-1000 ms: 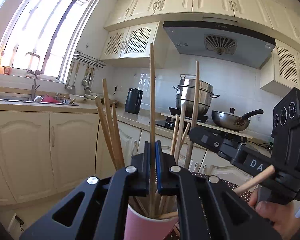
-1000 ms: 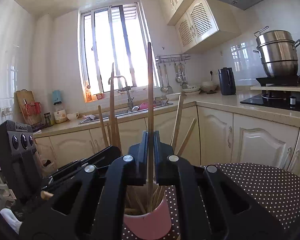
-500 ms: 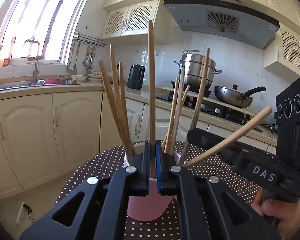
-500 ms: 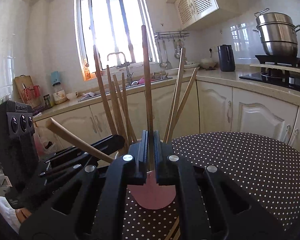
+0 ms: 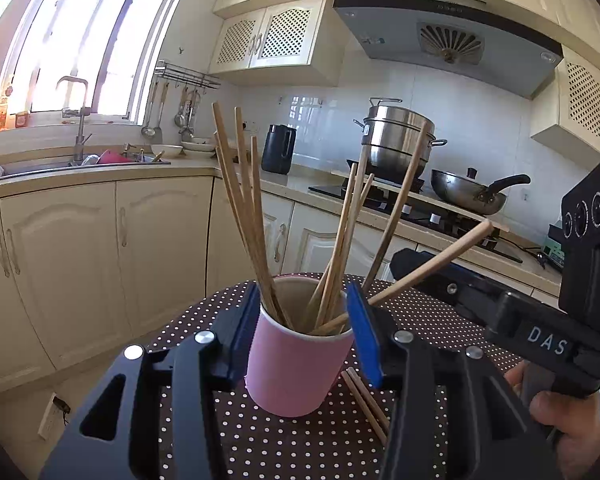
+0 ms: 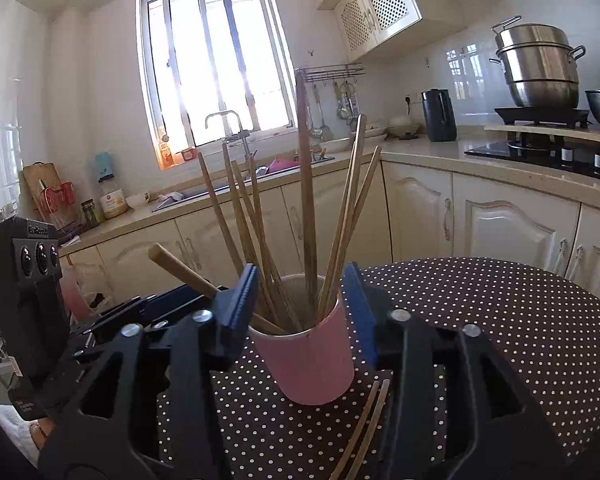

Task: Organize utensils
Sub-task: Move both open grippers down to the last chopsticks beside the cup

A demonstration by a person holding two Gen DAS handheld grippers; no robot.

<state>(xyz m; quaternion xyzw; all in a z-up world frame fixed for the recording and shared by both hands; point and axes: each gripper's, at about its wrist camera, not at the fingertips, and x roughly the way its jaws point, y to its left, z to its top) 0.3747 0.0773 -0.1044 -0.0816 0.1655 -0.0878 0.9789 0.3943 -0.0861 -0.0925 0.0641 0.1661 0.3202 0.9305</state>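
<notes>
A pink cup stands on a brown polka-dot table and holds several wooden chopsticks. My left gripper is open, its blue-padded jaws on either side of the cup's rim, holding nothing. My right gripper is open too, straddling the same cup with its chopsticks from the other side. Two loose chopsticks lie on the table beside the cup; they also show in the right wrist view. Each gripper shows in the other's view, the right one and the left one.
Cream kitchen cabinets and a counter with a sink run behind the table. A black kettle, a steel steamer pot and a wok sit on the counter and stove.
Both grippers were shut on a chopstick each above the cup. They lowered them into the cup, then opened; the chopsticks now stand in the cup and the jaws are wide apart.
</notes>
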